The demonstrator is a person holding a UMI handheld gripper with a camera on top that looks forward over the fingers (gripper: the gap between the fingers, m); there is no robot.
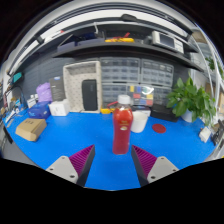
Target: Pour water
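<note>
Gripper (112, 162) level, fingers apart (bottle (122, 128) ahead)

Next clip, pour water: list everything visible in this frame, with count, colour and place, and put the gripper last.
Bottle: one, red with a pale cap, upright on the table just ahead of the fingers.
Cup: one, white, right behind the bottle.
Table: one, blue top.
Potted plant: one, green, far right of the table.
Box: one, tan, left on the table.
Cabinet: one, white with a dark door, beyond the table.
Gripper: one, magenta pads, open, holding nothing.
</note>
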